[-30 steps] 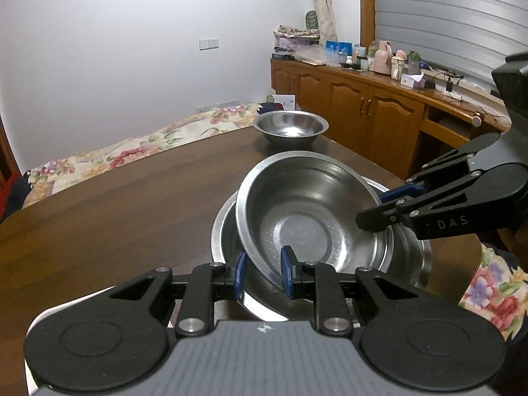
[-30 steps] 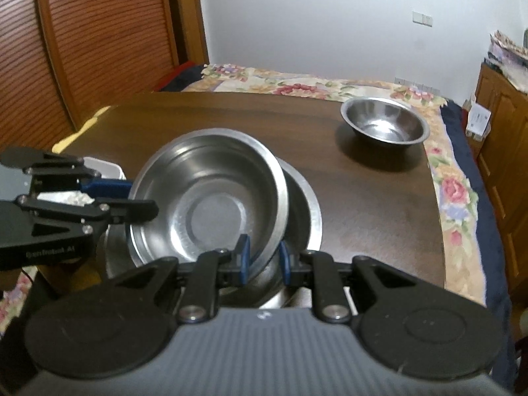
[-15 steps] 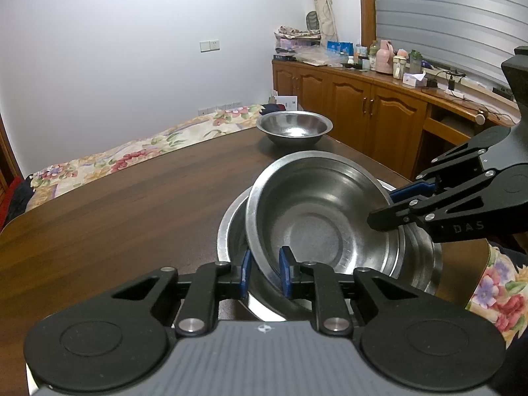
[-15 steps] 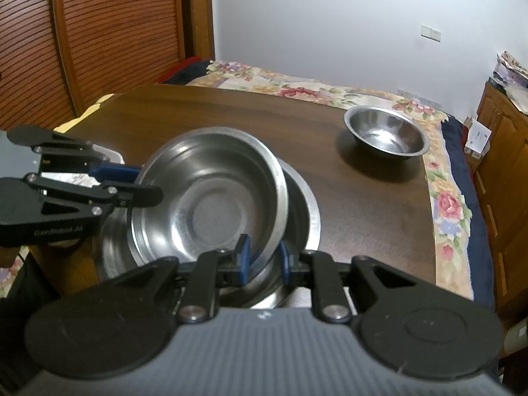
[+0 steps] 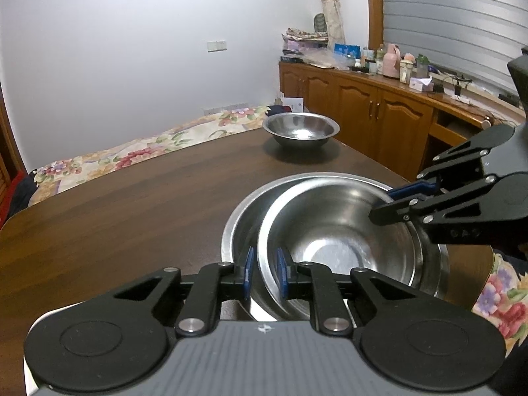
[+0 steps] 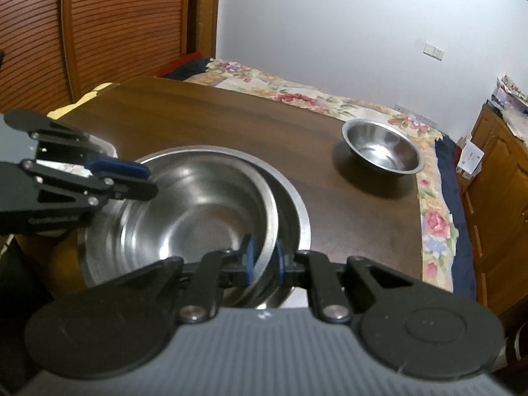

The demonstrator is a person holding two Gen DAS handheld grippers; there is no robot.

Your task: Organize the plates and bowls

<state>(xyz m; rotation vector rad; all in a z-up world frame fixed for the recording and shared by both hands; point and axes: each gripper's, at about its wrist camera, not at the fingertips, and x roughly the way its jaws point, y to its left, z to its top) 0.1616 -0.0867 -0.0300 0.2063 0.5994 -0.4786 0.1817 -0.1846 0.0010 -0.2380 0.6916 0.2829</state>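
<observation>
A medium steel bowl (image 5: 340,234) (image 6: 194,211) sits nested, slightly tilted, inside a larger steel bowl (image 5: 241,224) (image 6: 293,211) on the dark wooden table. My left gripper (image 5: 264,275) is shut on the medium bowl's near rim. My right gripper (image 6: 262,259) is shut on the opposite rim, and shows in the left wrist view (image 5: 392,203). My left gripper shows at the left of the right wrist view (image 6: 138,178). A small steel bowl (image 5: 301,129) (image 6: 382,150) stands alone at the table's far side.
The wooden table (image 5: 115,211) (image 6: 204,115) ends at a floral cloth (image 5: 132,155) (image 6: 432,217). A wooden cabinet (image 5: 373,112) with bottles stands beyond. A white object (image 6: 102,147) lies behind my left gripper. A slatted door (image 6: 115,26) is at the back left.
The medium bowl, held by both grippers, has come down and settled lower into the larger bowl. Both grippers kept hold of its rim.
</observation>
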